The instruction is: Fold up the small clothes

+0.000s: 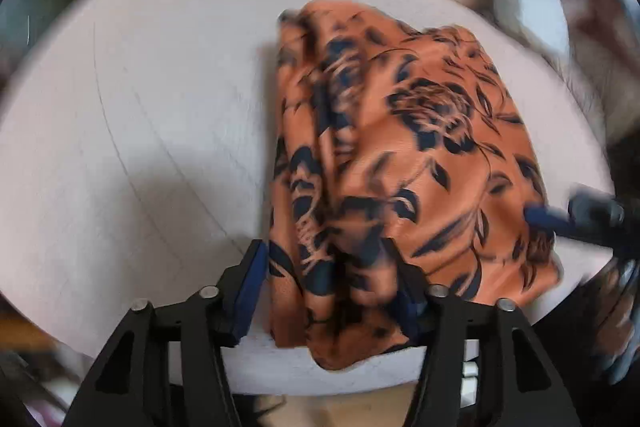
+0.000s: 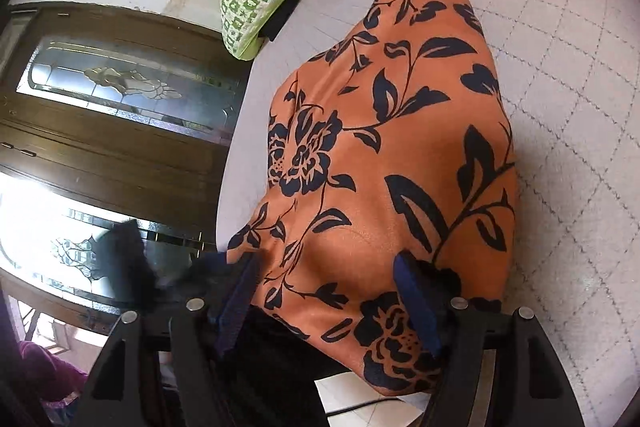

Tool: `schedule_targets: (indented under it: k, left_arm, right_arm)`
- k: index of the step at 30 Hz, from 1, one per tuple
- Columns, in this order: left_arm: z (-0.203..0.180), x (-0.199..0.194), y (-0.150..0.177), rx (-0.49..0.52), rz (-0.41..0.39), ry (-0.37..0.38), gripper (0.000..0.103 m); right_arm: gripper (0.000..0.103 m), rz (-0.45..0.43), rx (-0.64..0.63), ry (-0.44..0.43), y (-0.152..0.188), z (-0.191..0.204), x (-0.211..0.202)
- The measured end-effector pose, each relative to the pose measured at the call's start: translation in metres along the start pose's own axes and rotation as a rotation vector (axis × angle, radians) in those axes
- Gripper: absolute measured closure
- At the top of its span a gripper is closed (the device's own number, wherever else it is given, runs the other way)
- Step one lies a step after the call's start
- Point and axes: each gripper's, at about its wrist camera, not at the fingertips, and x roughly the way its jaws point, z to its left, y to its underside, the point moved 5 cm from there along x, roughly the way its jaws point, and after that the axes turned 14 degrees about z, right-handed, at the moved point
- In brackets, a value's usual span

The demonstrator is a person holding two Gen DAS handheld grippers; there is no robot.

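Orange floral garment (image 2: 384, 155) lies bunched on the bed (image 1: 140, 115), fold unfinished. Left gripper (image 1: 332, 287) and right gripper (image 2: 324, 291): fingers spread, cloth between, grasp uncertain.

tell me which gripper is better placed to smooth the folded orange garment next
Either could, marginally the right. Both the left gripper and right gripper stand open with the orange garment between their fingers, but the right's view is sharp, the left's motion-blurred.
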Motion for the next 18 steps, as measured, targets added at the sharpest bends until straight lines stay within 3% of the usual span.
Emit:
schedule_targets:
  k: [3,8,10,15,17,18]
  left_arm:
    - [0.025,0.001,-0.001,-0.146,0.006,0.19,0.038]
    - [0.042,-0.003,-0.003,-0.212,0.03,0.282,0.039]
    - [0.044,-0.015,-0.001,-0.215,0.021,0.262,0.04]
    - [0.026,-0.052,-0.006,-0.076,-0.089,0.179,0.041]
    - [0.035,-0.038,-0.006,-0.081,-0.058,0.077,0.036]
    - [0.047,-0.017,-0.004,-0.119,0.0,0.075,0.027]
  right_arm:
    - [0.03,0.013,-0.028,0.001,0.001,0.0,-0.002]
    - [0.03,0.015,-0.022,-0.031,0.003,-0.007,-0.004]
    - [0.03,0.022,-0.016,-0.037,0.003,-0.008,-0.006]
    - [0.03,0.028,-0.037,-0.011,0.004,-0.004,-0.002]
    - [0.03,0.028,-0.033,-0.014,0.004,-0.004,-0.002]
    - [0.03,0.03,-0.034,-0.014,0.004,-0.004,-0.002]
